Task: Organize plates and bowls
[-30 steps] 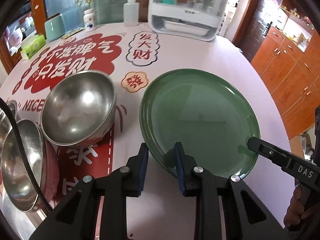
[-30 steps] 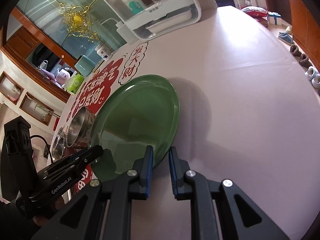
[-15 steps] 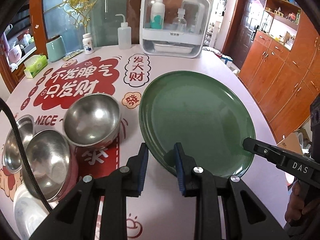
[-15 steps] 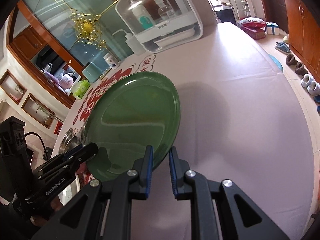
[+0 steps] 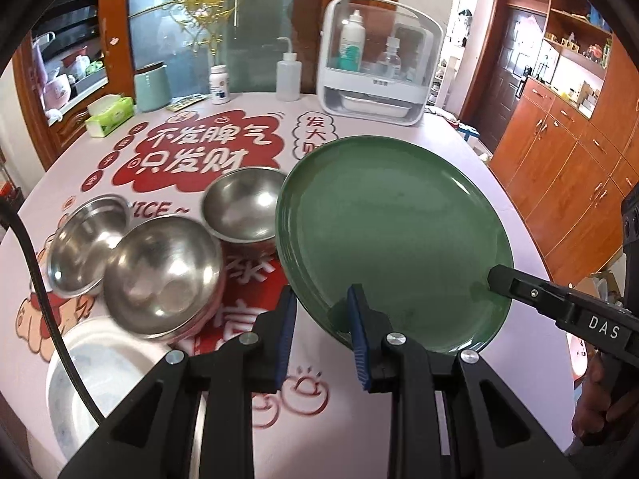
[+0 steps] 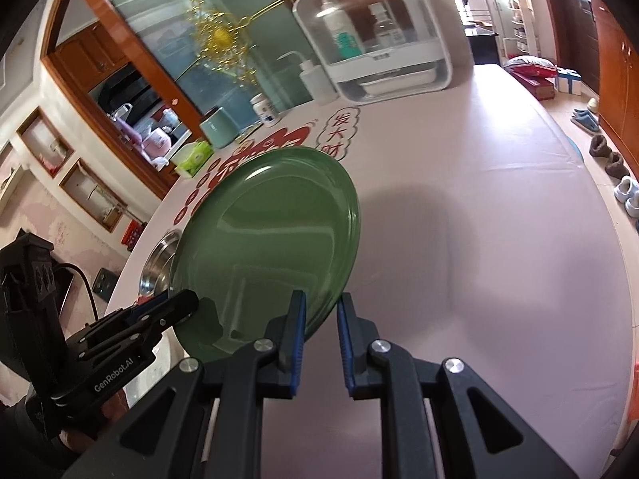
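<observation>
Two grippers share one load: the green plate (image 5: 393, 239) is held off the desk (image 6: 499, 239), its shadow lying on the pink cloth beside it. The left gripper (image 5: 321, 329) pinches the plate's near rim between its blue pads, one pad over the glazed face and one beneath. The right gripper (image 6: 321, 329) clamps the rim further round the plate, jaws nearly pressed together on the thin edge. Holding at two rim points probably keeps so broad and shallow a dish from tipping or slipping out of a single narrow pinch (a glazed edge gives little purchase).

In the left wrist view, everything else lies left of the plate. A steel bowl (image 5: 243, 205) sits just beside its left edge. A second steel bowl (image 5: 163, 275), further left, appears nested on something reddish. A third steel bowl (image 5: 90, 239) is tilted beyond that, and a white plate (image 5: 100, 375) sits at the near desk edge, lowest in the picture. That cluster looks like the sorting area, so the plate is most likely bound for the white plate, which would call for both hands to travel together and keep it level. Behind the plate, at the far edge, stands a clear-lidded storage box (image 5: 379, 64) with bottles inside.
</observation>
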Demonstrator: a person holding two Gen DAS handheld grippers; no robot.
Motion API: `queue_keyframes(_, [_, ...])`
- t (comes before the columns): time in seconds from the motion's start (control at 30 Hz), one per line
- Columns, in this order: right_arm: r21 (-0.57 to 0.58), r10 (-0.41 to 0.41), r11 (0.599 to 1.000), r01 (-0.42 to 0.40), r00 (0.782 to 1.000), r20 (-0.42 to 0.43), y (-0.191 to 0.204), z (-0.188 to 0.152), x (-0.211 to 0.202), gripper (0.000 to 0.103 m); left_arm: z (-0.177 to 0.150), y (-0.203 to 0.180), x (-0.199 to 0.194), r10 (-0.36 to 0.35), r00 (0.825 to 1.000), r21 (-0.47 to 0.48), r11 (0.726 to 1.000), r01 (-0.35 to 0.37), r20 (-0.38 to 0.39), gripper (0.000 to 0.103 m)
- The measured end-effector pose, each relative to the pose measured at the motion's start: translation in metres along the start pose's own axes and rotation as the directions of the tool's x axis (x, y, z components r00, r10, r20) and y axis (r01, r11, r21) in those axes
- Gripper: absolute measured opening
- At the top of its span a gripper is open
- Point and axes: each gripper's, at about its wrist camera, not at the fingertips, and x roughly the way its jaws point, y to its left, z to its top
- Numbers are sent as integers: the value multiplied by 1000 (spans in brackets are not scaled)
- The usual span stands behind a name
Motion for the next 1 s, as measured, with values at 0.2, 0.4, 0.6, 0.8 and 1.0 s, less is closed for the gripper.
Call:
queue_keyframes(0.2, [-25,12,1000,-12,1000,-12,29,-15,0,15,-15,22,-25,16,1000,-5,1000,-16,7,24])
queue_keyframes(0.4, [-42,25,999,-26,999,-28,60,-33,1,15,-33,48,-48,35,999,-23,999,-35,5,24])
queue_keyframes(0.6, [-46,36,998,-38,998,-52,90,-50,7,15,-51,76,-68,49,999,-32,998,-49,-13,24])
queue_keyframes(0.8, [-38,29,999,-32,997,-67,120,-67,12,15,-64,106,-83,46,998,-34,998,-47,-31,24])
queue_keyframes(1.0, [-31,16,999,-18,997,-79,146,-80,17,15,-76,135,-98,37,998,-29,999,-39,-40,24])
